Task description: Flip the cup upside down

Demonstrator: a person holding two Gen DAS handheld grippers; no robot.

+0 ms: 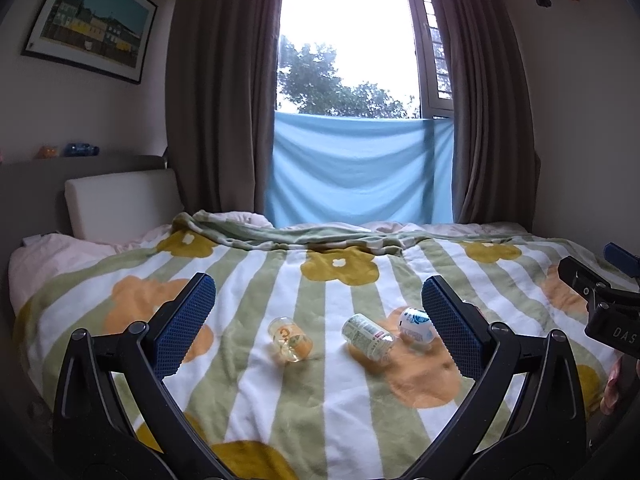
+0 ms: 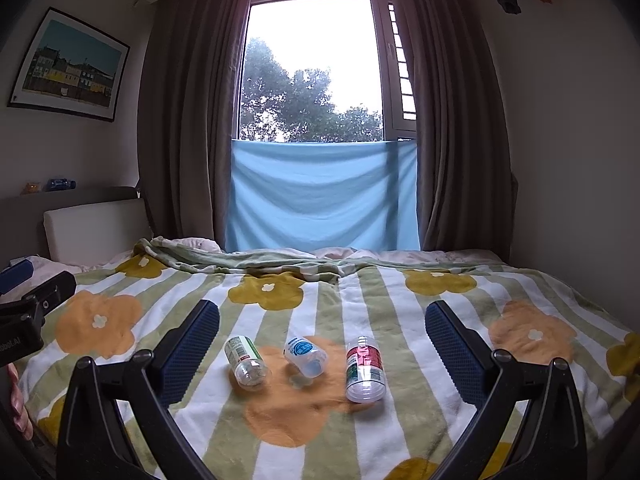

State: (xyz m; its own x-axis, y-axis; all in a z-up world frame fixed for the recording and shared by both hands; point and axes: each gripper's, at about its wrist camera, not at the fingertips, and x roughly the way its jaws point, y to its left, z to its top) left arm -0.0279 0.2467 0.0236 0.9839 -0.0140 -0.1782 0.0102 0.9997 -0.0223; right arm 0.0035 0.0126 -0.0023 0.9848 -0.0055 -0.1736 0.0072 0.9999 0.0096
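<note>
Several clear plastic cups lie on their sides on the flowered blanket [image 1: 320,392]. In the left wrist view I see an orange-print cup [image 1: 289,338], a green-label cup [image 1: 367,337] and a blue-label cup [image 1: 416,323]. In the right wrist view I see the green-label cup [image 2: 245,361], the blue-label cup [image 2: 306,356] and a red-label cup [image 2: 364,368]. My left gripper [image 1: 318,312] is open and empty, above and short of the cups. My right gripper [image 2: 322,332] is open and empty, also short of them.
The bed runs to a window with brown curtains [image 1: 224,100] and a blue cloth [image 1: 360,168]. A white headboard cushion [image 1: 120,200] is at the left. The right gripper's body shows at the left view's right edge [image 1: 600,300].
</note>
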